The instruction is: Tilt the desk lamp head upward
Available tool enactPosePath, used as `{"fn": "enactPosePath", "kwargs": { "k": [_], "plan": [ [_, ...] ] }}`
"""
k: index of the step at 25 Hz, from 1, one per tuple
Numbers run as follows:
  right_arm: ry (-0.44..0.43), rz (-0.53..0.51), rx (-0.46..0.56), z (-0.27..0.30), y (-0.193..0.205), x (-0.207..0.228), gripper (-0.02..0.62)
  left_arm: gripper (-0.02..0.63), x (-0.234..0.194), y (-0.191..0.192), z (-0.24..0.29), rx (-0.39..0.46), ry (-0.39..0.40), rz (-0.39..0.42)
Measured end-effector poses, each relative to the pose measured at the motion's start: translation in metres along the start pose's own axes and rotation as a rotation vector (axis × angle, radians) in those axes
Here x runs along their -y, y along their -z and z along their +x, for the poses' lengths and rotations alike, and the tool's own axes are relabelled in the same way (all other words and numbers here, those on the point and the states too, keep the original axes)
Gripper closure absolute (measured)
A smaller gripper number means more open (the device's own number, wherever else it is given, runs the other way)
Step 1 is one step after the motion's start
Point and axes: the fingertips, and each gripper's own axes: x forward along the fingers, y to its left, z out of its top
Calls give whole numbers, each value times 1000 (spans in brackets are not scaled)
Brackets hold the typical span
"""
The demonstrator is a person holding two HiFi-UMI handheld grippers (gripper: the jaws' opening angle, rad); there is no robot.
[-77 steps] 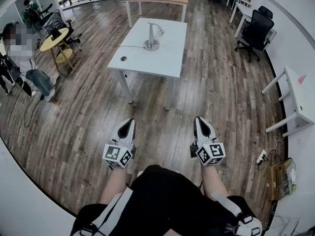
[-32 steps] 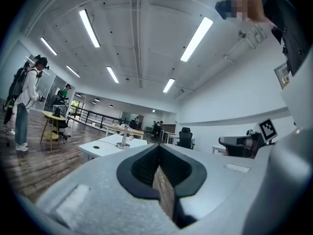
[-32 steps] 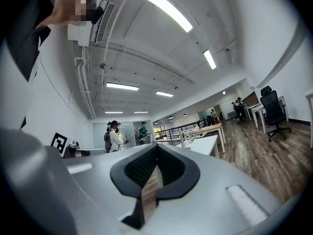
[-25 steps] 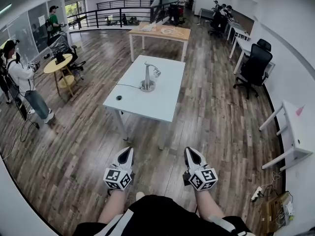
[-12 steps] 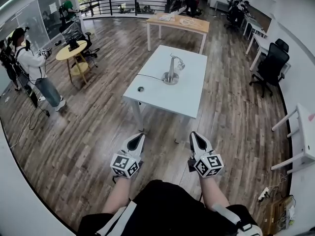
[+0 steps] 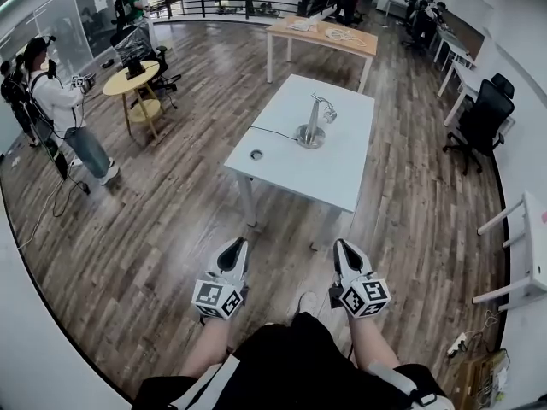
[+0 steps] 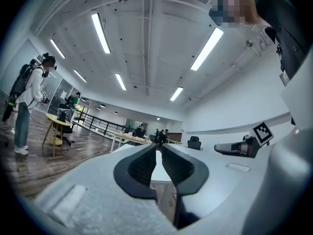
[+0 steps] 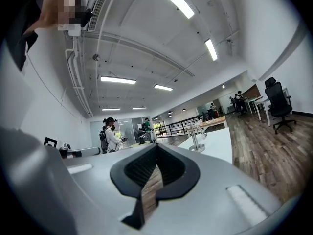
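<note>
The silver desk lamp [image 6: 313, 125] stands on a white table [image 6: 342, 173] some way ahead, its small head hanging off the bent arm toward the right. Both grippers are held level and side by side over the wooden floor, well short of the table. My left gripper [image 6: 237, 246] has just been opening; in the left gripper view its pads [image 7: 157, 149] show a slim gap with nothing between them. My right gripper [image 6: 344, 248] is shut and empty [image 8: 156, 146]. In the right gripper view the lamp [image 8: 195, 142] shows small, far off to the right of the jaws.
A black cable [image 6: 273, 131] runs across the white table to the lamp. Beyond stands a wooden table [image 6: 329, 32]. A round yellow table [image 6: 137, 82] and a standing person [image 6: 60, 101] are at the left; a black office chair [image 6: 483, 118] and a white bench [image 6: 530, 246] at the right.
The white table and lamp have come nearer and shifted right in the head view as the person walks toward them. Both grippers travel forward together, still side by side.
</note>
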Motion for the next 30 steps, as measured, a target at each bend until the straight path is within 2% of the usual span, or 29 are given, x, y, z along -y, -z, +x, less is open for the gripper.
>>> {"fn": "enactPosePath", "kwargs": {
  "k": [6, 12, 17, 23, 30],
  "plan": [
    [-18, 7, 5, 33, -5, 23, 591, 571, -10, 1, 30, -12, 1, 16],
    [-50, -1, 17, 77, -21, 56, 590, 571, -16, 0, 80, -12, -9, 22],
    [-44, 5, 46, 109, -39, 95, 591, 572, -18, 2, 128, -12, 8, 22],
    [-38, 26, 57, 133, -52, 142, 591, 597, -12, 3, 184, -10, 20, 32],
    [-70, 58, 58, 155, -59, 171, 589, 604, -6, 13, 218, -14, -1, 11]
  ]
}}
